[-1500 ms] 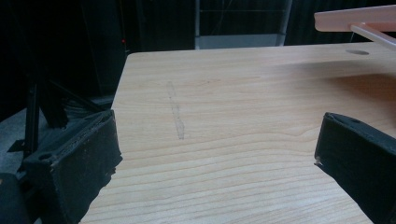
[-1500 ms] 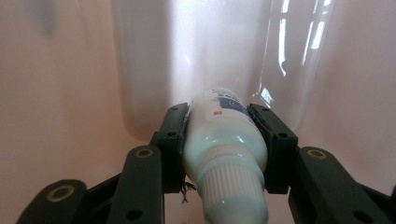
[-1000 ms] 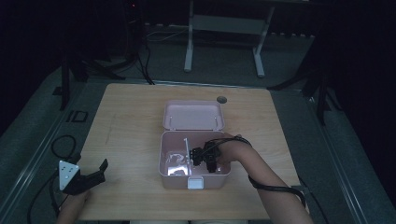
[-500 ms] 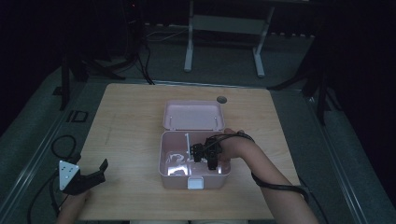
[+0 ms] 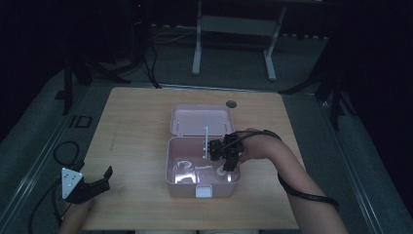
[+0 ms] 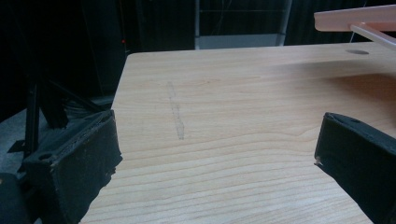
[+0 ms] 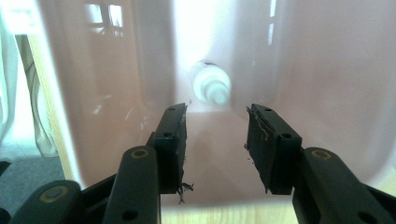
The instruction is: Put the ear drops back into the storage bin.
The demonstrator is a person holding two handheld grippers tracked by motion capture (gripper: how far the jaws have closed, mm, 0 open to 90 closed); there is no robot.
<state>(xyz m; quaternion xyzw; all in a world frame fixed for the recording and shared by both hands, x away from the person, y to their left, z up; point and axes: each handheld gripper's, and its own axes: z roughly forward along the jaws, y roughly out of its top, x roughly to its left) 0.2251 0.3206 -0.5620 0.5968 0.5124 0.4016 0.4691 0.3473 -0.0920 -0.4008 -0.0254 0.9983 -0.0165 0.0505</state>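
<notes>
A pink plastic box stands in the middle of the table with its lid folded back behind it. My right gripper hangs over the box's right half and points down into it. Its jaws have just been opening, and in the right gripper view they stand apart with nothing between them. A small white round piece lies on the box floor just beyond the fingertips, and shows under the gripper. My left gripper rests open at the table's front left corner, its jaws wide over bare wood.
Pale, clear-looking items lie in the box's left half, and a thin white rod stands at its back wall. A round grommet sits near the table's far edge. The box lid shows far right of the left gripper.
My right hand has lifted its gripper up from the box floor, leaving the white piece below. The left gripper has not moved.
</notes>
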